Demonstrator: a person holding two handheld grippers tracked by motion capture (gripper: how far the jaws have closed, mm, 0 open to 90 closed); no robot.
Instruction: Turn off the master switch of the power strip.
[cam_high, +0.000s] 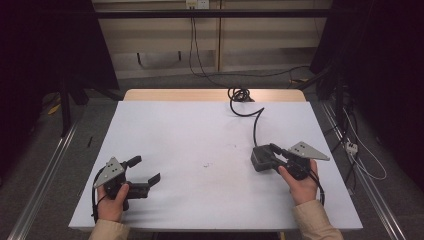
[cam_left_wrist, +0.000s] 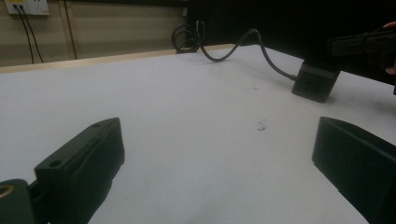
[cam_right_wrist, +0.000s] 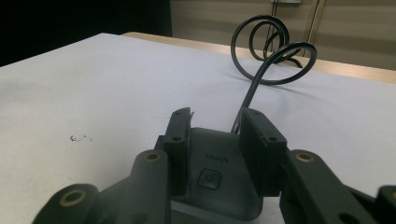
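Where the fixed camera looks down on the white rectangular tabletop (cam_high: 200, 135), my right gripper (cam_high: 274, 156) lies near the right edge, held in my right hand (cam_high: 300, 182), its grey three-cornered plate uppermost. Its two black jaws sit on either side of a small dark grey box-shaped plastic device (cam_high: 260, 159) that rests flat on the table. A black rubber cable (cam_high: 255, 120) runs from that device toward the far edge and ends in a loose coil there. My left gripper (cam_high: 145, 175) rests near the left front corner in my left hand (cam_high: 114, 200), jaws spread wide with bare table between them. A small dark smudge (cam_high: 206, 164) marks the table between the two grippers.

Left gripper view: both black jaws stand far apart at the lower corners, holding nothing. Across the table the dark grey device (cam_left_wrist: 315, 81) sits well apart from them, its cable (cam_left_wrist: 233, 49) curving back to the coil at the far edge. The smudge (cam_left_wrist: 261, 125) lies between my jaws and the device. My right gripper shows as a dark bar at the upper right, just over the device.

Right gripper view: the jaws stand close against the two sides of the device (cam_right_wrist: 212, 163), one on each flank, gripping it. A square button and a small printed mark show on its top face. The cable (cam_right_wrist: 266, 60) rises from its far end and loops into the coil.
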